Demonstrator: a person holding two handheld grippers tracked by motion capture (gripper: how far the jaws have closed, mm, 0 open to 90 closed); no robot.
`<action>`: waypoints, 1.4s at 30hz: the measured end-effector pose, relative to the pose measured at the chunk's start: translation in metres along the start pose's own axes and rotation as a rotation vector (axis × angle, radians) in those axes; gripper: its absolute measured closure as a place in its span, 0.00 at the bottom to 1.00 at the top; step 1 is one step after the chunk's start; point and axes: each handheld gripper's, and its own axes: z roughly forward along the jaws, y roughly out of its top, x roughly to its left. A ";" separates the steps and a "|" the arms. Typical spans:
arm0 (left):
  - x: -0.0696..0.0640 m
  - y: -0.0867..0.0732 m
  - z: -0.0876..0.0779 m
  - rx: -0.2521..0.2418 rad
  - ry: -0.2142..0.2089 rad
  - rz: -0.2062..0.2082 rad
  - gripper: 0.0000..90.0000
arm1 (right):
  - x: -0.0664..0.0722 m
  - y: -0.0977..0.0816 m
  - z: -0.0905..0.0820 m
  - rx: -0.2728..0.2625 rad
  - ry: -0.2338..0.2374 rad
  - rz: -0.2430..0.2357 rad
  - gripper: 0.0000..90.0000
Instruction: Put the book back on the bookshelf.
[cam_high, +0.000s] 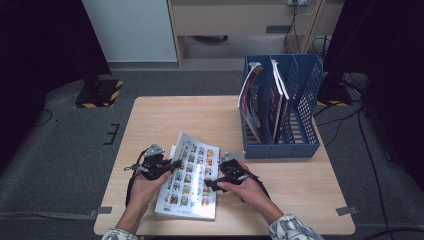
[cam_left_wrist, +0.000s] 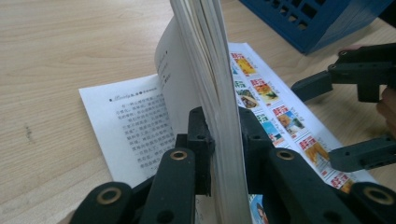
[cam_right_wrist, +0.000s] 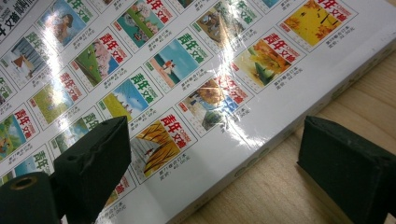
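1. Black jaws of the left gripper (cam_left_wrist: 224, 154) were clamped on a thick sheaf of lifted pages at the left edge of the magazine (cam_high: 192, 175), which lay at the near middle of the table.
2. The right gripper (cam_right_wrist: 215, 158) had its jaws wide apart, one over the glossy cover, the other over bare wood past the right edge, gripping nothing.
3. The cover carried rows of small pictures, each labelled in red and green Chinese characters reading 青年文摘; the opened page (cam_left_wrist: 135, 126) showed black Chinese text too small to read.
4. The table (cam_high: 165, 117) was pale wood; a blue file rack (cam_high: 300, 100) holding magazines stood at its far right.
5. Grey carpet (cam_high: 60, 145) lay around it.
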 end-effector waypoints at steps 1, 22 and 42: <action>-0.001 0.000 0.000 -0.003 0.000 0.004 0.87 | 0.000 0.000 0.000 0.000 0.003 0.003 0.11; -0.011 0.010 -0.013 -0.077 -0.029 0.030 0.89 | -0.002 0.002 0.000 0.007 0.003 0.019 0.10; -0.012 0.017 -0.024 -0.111 -0.025 0.030 0.89 | -0.006 0.011 0.011 -0.004 0.060 0.070 0.08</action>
